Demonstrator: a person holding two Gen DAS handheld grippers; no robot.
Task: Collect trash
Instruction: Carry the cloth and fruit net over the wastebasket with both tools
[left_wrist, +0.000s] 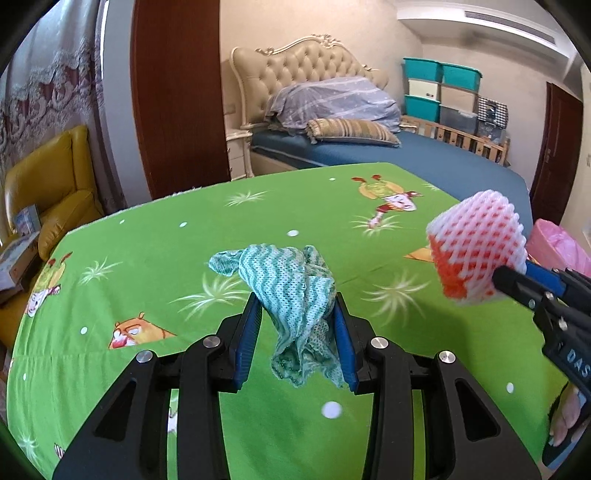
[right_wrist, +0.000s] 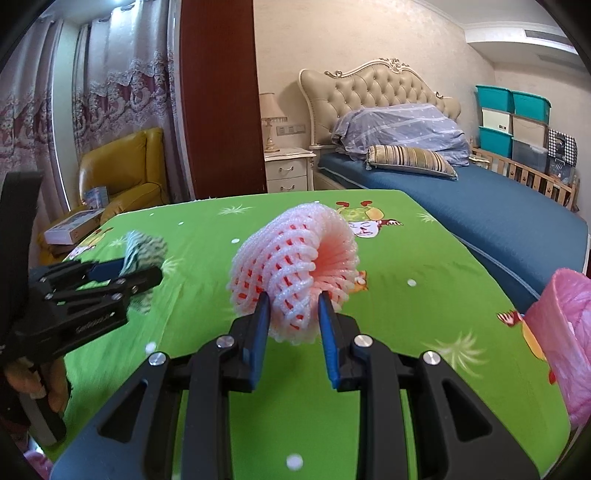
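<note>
Two pieces of trash are clamped above the green tablecloth (left_wrist: 110, 236): left gripper (left_wrist: 298, 334) holds the teal mesh cloth (left_wrist: 291, 288), right gripper (right_wrist: 293, 325) the foam fruit net (right_wrist: 295, 254). Next, probably carry both right to the pink-lined bin (right_wrist: 565, 332).

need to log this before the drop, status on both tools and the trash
Left tool shut on teal mesh cloth. Right tool shut on pink foam fruit net. Pink-lined bin at right, nothing between.

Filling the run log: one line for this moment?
left gripper: shut on teal cloth | right gripper: shut on foam net | both lifted above green table | pink bin: right
</note>
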